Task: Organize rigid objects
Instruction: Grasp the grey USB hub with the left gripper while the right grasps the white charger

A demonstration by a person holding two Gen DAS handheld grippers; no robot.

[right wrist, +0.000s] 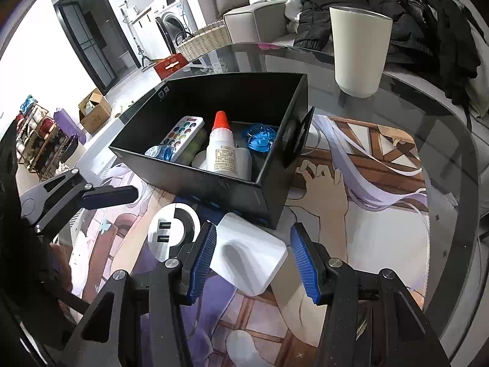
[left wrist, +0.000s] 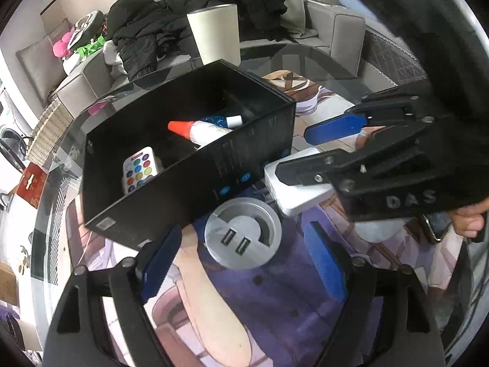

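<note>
A black open box (left wrist: 244,165) (right wrist: 220,189) sits on the printed mat. Inside lie a glue bottle with an orange cap (right wrist: 220,150) (left wrist: 198,130), a white paint palette with coloured dots (right wrist: 185,133) (left wrist: 140,169) and a blue glass piece (right wrist: 259,140). A white rounded block (right wrist: 249,253) (left wrist: 296,195) lies on the mat just in front of the box. My right gripper (right wrist: 253,258) is open, its blue pads on either side of the block. My left gripper (left wrist: 244,263) is open and empty above a round silver USB hub (left wrist: 243,232) (right wrist: 174,229).
A tall cream cup (right wrist: 359,52) (left wrist: 215,33) stands behind the box on the round glass table (right wrist: 443,140). A sofa piled with dark clothes (left wrist: 152,30) lies beyond the table. A wicker basket (right wrist: 204,42) and a washing machine (right wrist: 171,27) are farther off.
</note>
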